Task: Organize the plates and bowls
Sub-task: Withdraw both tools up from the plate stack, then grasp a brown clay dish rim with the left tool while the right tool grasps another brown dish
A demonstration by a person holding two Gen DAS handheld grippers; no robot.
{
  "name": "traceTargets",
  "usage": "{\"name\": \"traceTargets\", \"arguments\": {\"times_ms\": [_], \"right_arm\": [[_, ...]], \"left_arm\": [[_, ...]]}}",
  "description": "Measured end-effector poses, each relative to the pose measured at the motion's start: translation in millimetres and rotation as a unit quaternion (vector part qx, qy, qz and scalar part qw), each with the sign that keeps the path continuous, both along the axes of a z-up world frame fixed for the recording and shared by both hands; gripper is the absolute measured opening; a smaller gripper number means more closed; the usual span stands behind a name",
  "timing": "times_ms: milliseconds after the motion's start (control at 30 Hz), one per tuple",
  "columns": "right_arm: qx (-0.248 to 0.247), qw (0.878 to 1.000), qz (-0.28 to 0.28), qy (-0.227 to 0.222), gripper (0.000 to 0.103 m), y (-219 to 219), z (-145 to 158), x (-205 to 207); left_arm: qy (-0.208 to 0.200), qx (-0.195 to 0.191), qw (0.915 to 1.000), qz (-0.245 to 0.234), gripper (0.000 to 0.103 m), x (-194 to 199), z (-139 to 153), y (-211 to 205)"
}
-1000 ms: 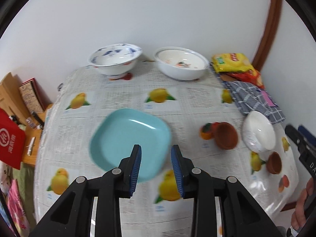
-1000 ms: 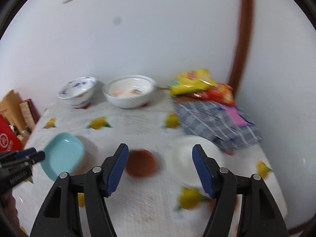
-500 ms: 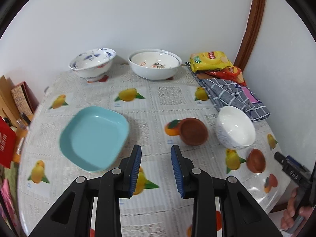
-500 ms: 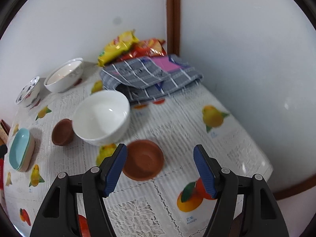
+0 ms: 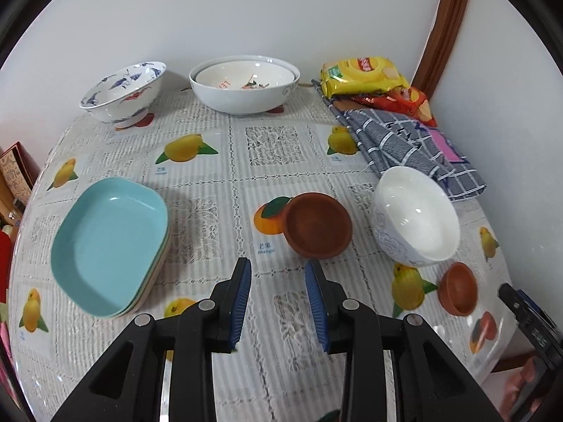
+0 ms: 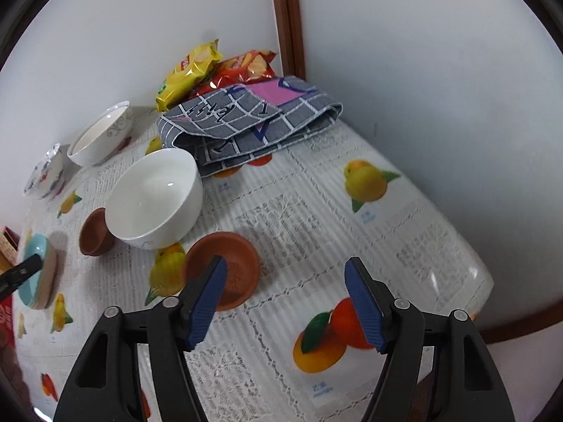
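Right gripper [image 6: 286,300] parted and empty, small brown dish [image 6: 225,269] seemingly just behind its left finger, left gripper [image 5: 278,300] narrowly parted, empty, brown bowl [image 5: 316,225] just beyond

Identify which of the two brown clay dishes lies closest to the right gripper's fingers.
The wide, shallow brown clay dish, just behind the right gripper's left finger. The other, deeper brown clay cup sits beyond the plain white bowl.

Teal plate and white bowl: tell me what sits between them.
In the left wrist view, a brown bowl sits on the tablecloth between the teal plate and the white bowl, nearer the white bowl.
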State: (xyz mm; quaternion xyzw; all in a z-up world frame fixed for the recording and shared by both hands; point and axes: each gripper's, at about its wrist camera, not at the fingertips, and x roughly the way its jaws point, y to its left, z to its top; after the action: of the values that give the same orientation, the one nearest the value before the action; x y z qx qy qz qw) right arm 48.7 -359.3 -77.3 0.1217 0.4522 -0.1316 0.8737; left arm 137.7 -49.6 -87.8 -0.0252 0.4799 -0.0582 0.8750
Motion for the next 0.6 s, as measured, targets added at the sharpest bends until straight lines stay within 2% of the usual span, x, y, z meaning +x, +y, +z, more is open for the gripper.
{"name": "traceTargets", "arguments": {"times_ms": [133,333,433,600], "right_arm": [[0.022,1.000,0.015,0.012,0.069,2.0,-6.7,4.1],[0.001,0.998,0.025,0.057,0.059,8.2,-26.3,15.0],[0.005,0.997,0.027,0.069,0.051,8.0,-34.5,19.0],[0.019,0.996,0.015,0.081,0.047,2.8,-43.9,25.2]], "left_arm": [[0.013,-0.005,0.9999,0.008,0.030,15.8,-12.3,-1.8],[0.031,-0.013,0.9993,0.012,0.030,39.7,-28.5,-6.1],[0.041,-0.012,0.9990,0.015,0.030,51.2,-36.3,-8.9],[0.056,-0.012,0.9983,0.012,0.030,65.8,-49.9,-13.9]]}}
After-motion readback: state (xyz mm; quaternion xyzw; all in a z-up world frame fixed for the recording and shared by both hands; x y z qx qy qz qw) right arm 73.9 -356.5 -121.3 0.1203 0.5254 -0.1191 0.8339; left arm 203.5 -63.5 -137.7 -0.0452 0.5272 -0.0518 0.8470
